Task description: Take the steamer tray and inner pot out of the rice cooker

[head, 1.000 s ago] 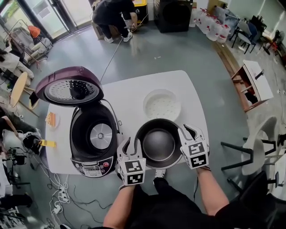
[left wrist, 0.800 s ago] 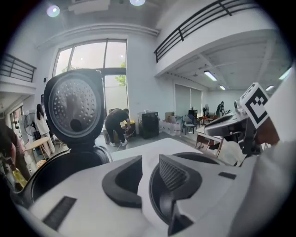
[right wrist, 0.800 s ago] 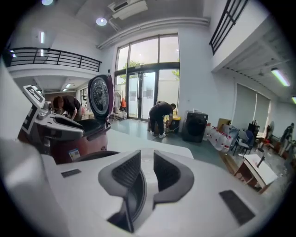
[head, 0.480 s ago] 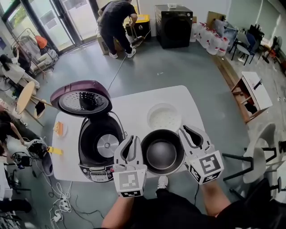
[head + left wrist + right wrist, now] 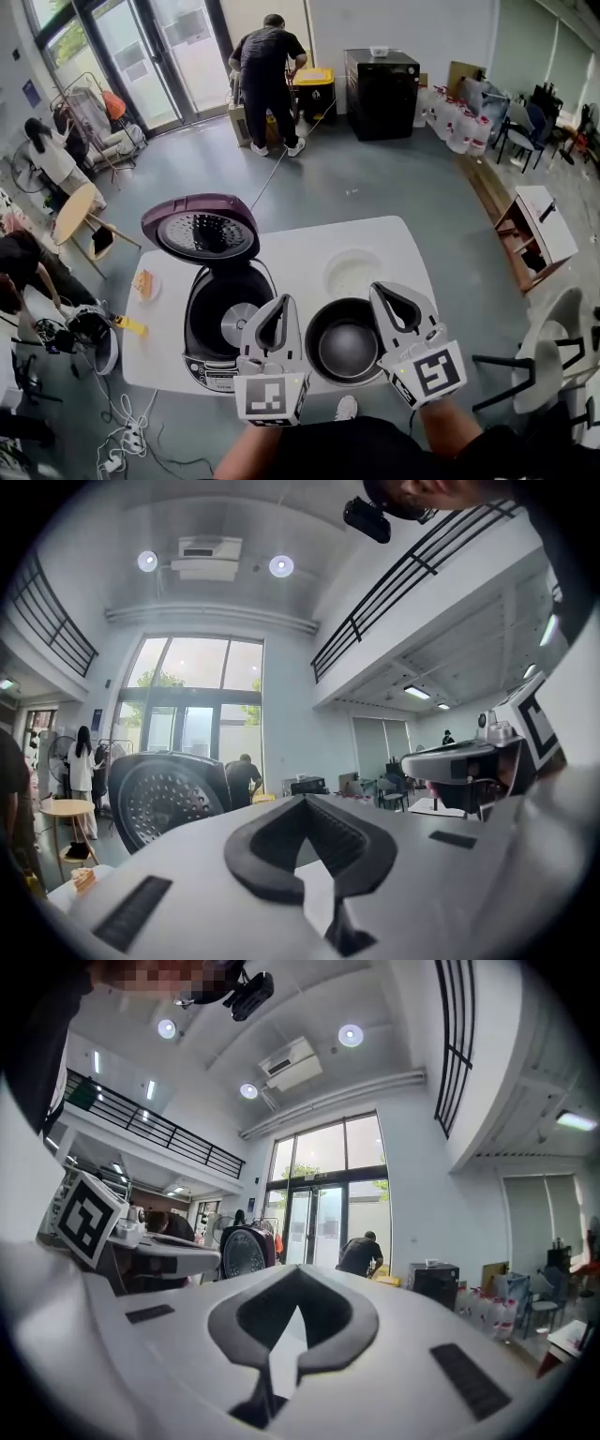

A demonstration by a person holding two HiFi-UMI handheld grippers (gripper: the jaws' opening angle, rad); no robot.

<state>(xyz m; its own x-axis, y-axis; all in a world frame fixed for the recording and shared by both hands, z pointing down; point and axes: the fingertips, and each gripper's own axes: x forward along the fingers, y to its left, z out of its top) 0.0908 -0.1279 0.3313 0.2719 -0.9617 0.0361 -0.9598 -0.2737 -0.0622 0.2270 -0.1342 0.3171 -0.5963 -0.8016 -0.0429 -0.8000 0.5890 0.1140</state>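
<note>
On the white rounded table point(image 5: 300, 246), the dark round metal inner pot point(image 5: 344, 349) stands upright near the front edge. The white perforated plastic steamer tray point(image 5: 356, 272) lies just behind it. Both are out of the purple-lidded rice cooker point(image 5: 223, 326), whose cavity at the left is bare down to the heating plate, so the task looks done.

The left gripper point(image 5: 283, 301) and right gripper point(image 5: 382, 292) hover level above the table on either side of the pot, clear of it. Their jaws have just been closing and now meet at the tips, with nothing between them.

The pot is probably stiff and moderately heavy, with a smooth and likely slippery coating. Its thin rim, taken at two opposite points, would be the surest hold. The tray looks light and a little flexible, so one pinch on its outer rim should serve.

Because the pot sits near the front edge, a nudge towards the person could tip it off. The raised lid point(image 5: 200, 230) walls off the back left. Bare tabletop remains behind the tray and along the back, but little to the right of the pot.
</note>
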